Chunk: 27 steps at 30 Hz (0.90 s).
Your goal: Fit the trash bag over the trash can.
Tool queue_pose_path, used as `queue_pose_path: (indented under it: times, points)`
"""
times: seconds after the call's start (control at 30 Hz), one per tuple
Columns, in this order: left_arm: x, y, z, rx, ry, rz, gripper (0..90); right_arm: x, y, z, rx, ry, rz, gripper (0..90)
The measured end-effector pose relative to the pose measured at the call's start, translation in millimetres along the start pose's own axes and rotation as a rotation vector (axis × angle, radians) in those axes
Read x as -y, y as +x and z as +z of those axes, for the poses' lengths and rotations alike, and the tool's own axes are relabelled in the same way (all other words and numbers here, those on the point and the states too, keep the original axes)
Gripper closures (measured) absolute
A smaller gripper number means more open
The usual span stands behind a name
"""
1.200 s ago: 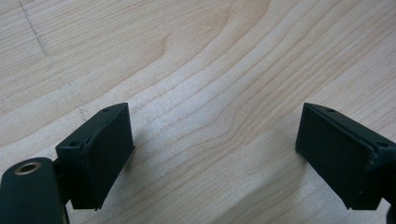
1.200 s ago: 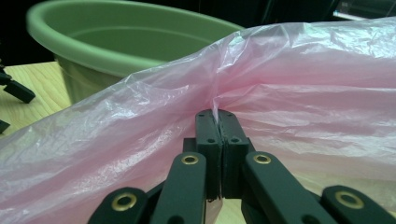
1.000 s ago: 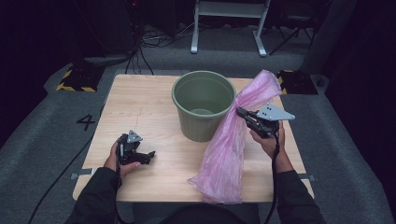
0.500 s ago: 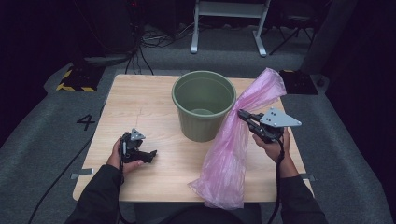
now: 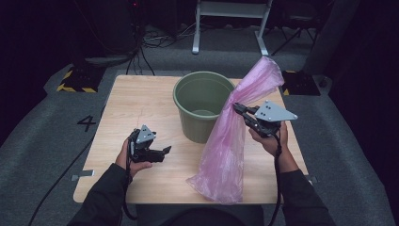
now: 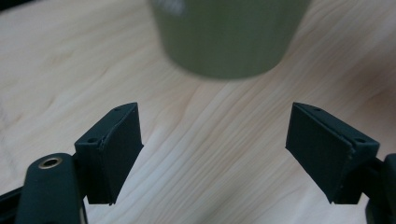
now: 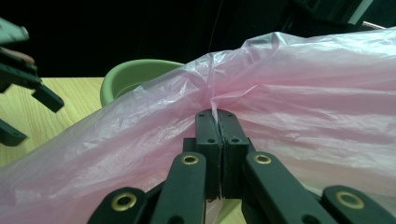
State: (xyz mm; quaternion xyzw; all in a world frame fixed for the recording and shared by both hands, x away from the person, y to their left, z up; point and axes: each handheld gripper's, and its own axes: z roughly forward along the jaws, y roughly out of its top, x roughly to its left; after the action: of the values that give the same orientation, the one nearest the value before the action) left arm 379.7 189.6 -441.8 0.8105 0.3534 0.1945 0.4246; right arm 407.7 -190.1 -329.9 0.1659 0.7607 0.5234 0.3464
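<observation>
- Nearest the person, the left gripper [image 5: 165, 150] hovers over the wooden table [image 5: 131, 103]; its jaws stand apart with nothing between them, having just narrowed slightly.
- To the right, the right gripper [image 5: 236, 108] has its jaws pinched on a pink plastic bag [image 5: 226, 150], whose bottom rests on the table.
- Beyond, touching the bag, stands a green bucket [image 5: 202, 101].
</observation>
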Motion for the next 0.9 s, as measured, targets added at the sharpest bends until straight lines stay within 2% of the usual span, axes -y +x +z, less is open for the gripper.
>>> queue_pose_path:
  times: [0.1, 0.13, 0.2, 0.23, 0.43, 0.53, 0.57, 0.67, 0.73, 0.77, 0.9]
  points:
    - [-11.5, -10.2, -5.8, 0.043, -0.035, 0.023, 17.8, -3.7, 1.4, 4.2, -0.009, 0.002, -0.016, 89.5]
    - [-16.0, -14.3, -7.3, 0.046, -0.041, 0.038, 17.8, -5.2, 2.0, 5.7, -0.011, 0.006, -0.019, 89.5]
    - [-23.1, -19.7, -8.7, 0.023, -0.037, 0.058, 17.9, -9.4, 3.1, 10.7, -0.015, 0.013, -0.033, 89.5]
    - [-28.1, -21.1, -12.0, 0.020, -0.051, 0.067, 17.9, -11.3, 2.9, 12.7, -0.016, 0.013, -0.040, 89.4]
    - [-45.6, -19.9, -30.6, 0.068, -0.146, 0.028, 18.8, -18.0, 3.7, 29.0, -0.032, 0.028, -0.047, 89.3]
    - [-58.8, -27.6, -37.8, 0.081, -0.187, 0.016, 19.4, -22.0, 4.5, 39.3, -0.044, 0.037, -0.058, 89.2]
    - [-58.8, -27.6, -37.8, 0.081, -0.187, 0.016, 19.7, -22.0, 4.5, 39.3, -0.044, 0.037, -0.058, 89.2]
    - [-71.6, -42.2, -38.7, 0.084, -0.178, 0.037, 20.2, -25.1, 6.6, 45.7, -0.043, 0.054, -0.068, 89.2]
    - [-80.0, -56.7, -37.2, 0.106, -0.182, 0.070, 19.7, -26.9, 9.1, 50.0, -0.045, 0.068, -0.073, 89.3]
    - [-80.0, -56.7, -37.2, 0.106, -0.182, 0.070, 19.5, -26.9, 9.1, 50.0, -0.045, 0.068, -0.073, 89.3]
    - [-87.9, -73.6, -27.5, 0.140, -0.181, 0.098, 19.3, -27.9, 11.6, 55.1, -0.055, 0.068, -0.075, 89.3]
